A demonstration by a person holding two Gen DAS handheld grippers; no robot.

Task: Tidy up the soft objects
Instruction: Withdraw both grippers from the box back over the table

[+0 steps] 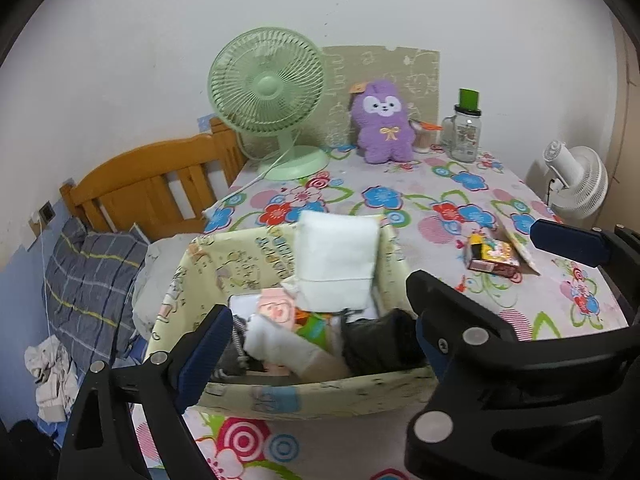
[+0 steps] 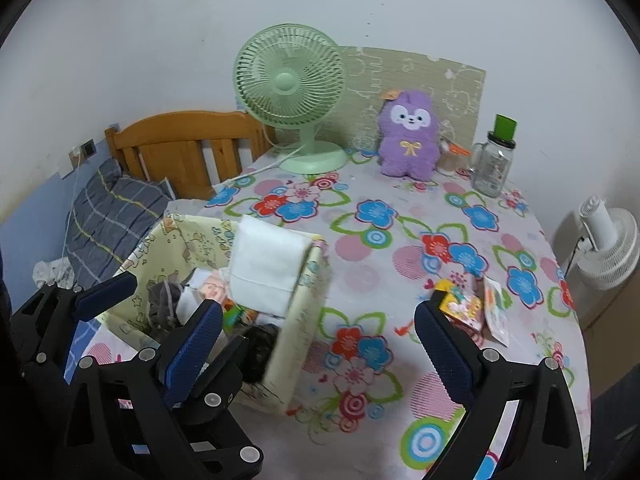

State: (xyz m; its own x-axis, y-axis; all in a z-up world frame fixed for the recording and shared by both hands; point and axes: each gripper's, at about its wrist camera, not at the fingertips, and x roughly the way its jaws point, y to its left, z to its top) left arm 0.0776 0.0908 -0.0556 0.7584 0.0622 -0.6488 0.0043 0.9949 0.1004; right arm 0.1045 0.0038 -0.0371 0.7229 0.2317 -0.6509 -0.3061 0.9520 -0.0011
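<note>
A pale yellow fabric storage box (image 1: 224, 264) (image 2: 304, 312) stands at the table's front left. It holds a white folded pad (image 1: 336, 260) (image 2: 268, 268), white and dark socks (image 1: 380, 340) and small printed items. A purple plush toy (image 1: 383, 122) (image 2: 408, 140) sits upright at the back of the table. My left gripper (image 1: 320, 344) is open and empty, its fingers straddling the box's near end. My right gripper (image 2: 320, 340) is open and empty over the table just right of the box. The left gripper also shows in the right wrist view, its fingertips (image 2: 108, 288) at the box's left side.
A green desk fan (image 1: 268, 92) (image 2: 290, 88) stands at the back left, a glass jar with a green lid (image 1: 466, 128) (image 2: 494, 160) at the back right. A small colourful packet (image 1: 490, 256) (image 2: 464, 304) lies at the right. A bed and a white floor fan (image 2: 608, 244) flank the table.
</note>
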